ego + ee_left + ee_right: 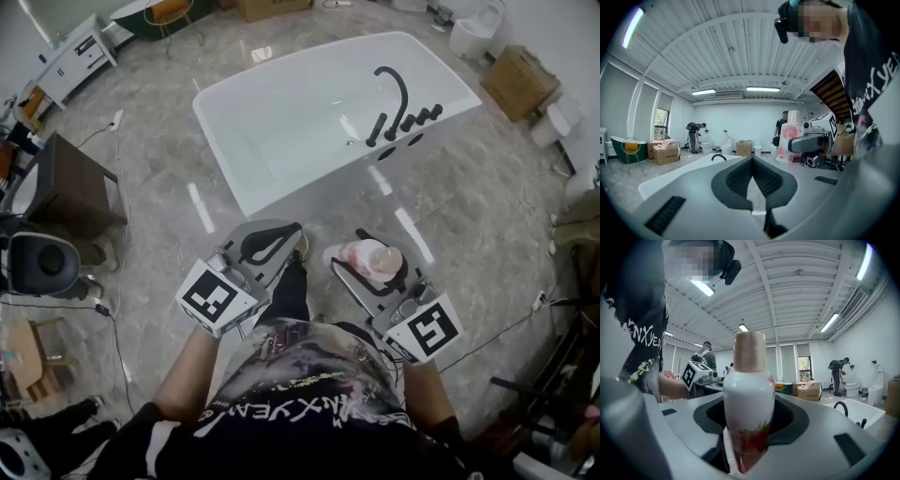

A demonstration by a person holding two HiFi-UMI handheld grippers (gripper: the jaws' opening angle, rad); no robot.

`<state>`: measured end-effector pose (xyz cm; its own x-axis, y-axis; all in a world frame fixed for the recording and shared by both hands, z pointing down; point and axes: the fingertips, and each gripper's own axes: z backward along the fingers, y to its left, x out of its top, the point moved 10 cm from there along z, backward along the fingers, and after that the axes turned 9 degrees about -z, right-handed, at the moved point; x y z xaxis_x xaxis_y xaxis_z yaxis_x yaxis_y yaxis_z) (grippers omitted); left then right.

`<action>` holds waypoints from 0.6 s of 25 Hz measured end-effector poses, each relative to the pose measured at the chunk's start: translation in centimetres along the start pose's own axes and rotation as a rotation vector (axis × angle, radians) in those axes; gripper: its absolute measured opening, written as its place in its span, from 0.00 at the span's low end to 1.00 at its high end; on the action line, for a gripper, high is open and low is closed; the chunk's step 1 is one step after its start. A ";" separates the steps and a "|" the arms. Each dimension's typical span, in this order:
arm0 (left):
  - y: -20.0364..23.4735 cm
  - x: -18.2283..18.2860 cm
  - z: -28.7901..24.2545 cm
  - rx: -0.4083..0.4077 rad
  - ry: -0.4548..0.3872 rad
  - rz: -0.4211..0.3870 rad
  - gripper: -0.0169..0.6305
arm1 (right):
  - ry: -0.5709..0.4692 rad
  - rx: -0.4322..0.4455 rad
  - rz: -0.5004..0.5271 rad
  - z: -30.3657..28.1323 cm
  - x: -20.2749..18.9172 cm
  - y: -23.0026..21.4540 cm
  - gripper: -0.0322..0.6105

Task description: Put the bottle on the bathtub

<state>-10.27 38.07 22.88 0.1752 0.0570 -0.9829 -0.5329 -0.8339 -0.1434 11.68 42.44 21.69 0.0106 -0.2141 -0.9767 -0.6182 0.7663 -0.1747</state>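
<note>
Ok so from the head view, closest in you've got the person's black printed shirt (300,394), with both arms held out over the marble floor (450,206). Each hand carries a set of tongs with a marker cube on the back.

The left tongs (281,236) (752,174) are closed all the way, the dark pads meeting in a line with nothing between them.

The right tongs (375,258) (747,427) are partly open and clamped on the bottle (373,258) (749,394) (790,140). It's a white one with a pinkish-red flower print and a beige cap, and it stands upright between the pads, gripped low on the body. So the bottle is up in the air over the floor, short of the tub and not touching it.

Further out is the white bathtub (234,94) (862,411), sitting at an angle on the floor, with a black faucet (398,89) (840,406) on its right-hand rim. Past that, a cardboard box (518,80) sits near the far right, and a dark side table (75,183) stands off to the left.
</note>
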 end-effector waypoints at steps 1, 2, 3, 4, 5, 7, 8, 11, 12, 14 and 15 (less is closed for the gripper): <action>0.6 0.0 -0.3 0.002 -0.001 -0.003 0.04 | 0.000 0.000 -0.001 -0.5 0.1 -0.4 0.38; 1.3 -0.1 -0.6 0.004 0.000 -0.003 0.04 | 0.001 0.002 -0.002 -1.0 0.2 -0.9 0.38; 1.9 -0.3 -1.0 0.007 0.002 0.000 0.04 | 0.002 0.004 -0.002 -1.4 0.3 -1.4 0.38; 2.5 -0.4 -1.4 0.009 0.004 0.005 0.04 | 0.002 0.007 -0.002 -1.8 0.5 -1.9 0.38; 3.1 -0.6 -1.8 0.010 0.005 0.009 0.04 | 0.003 0.009 -0.003 -2.3 0.7 -2.5 0.38; 4.3 -0.8 -2.7 0.008 0.010 0.014 0.04 | 0.006 0.011 -0.008 -3.2 1.0 -3.6 0.38; 5.0 -0.9 -3.3 0.006 0.012 0.017 0.04 | 0.009 0.011 -0.011 -3.8 1.2 -4.3 0.38; 7.4 -1.2 -5.0 0.001 0.012 0.024 0.05 | 0.020 0.008 -0.018 -5.5 1.7 -6.6 0.38; 8.3 -1.4 -5.6 -0.001 0.012 0.027 0.04 | 0.022 0.008 -0.020 -6.2 1.9 -7.4 0.38; 10.2 -1.9 -6.6 -0.002 0.014 0.037 0.04 | 0.026 0.010 -0.025 -7.8 2.2 -8.9 0.38; 11.3 -2.2 -7.1 -0.003 0.016 0.042 0.04 | 0.030 0.012 -0.026 -8.7 2.4 -9.6 0.38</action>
<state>-10.76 24.66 24.22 0.1658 0.0127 -0.9861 -0.5379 -0.8369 -0.1012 10.80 29.34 22.14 0.0029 -0.2525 -0.9676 -0.6087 0.7672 -0.2021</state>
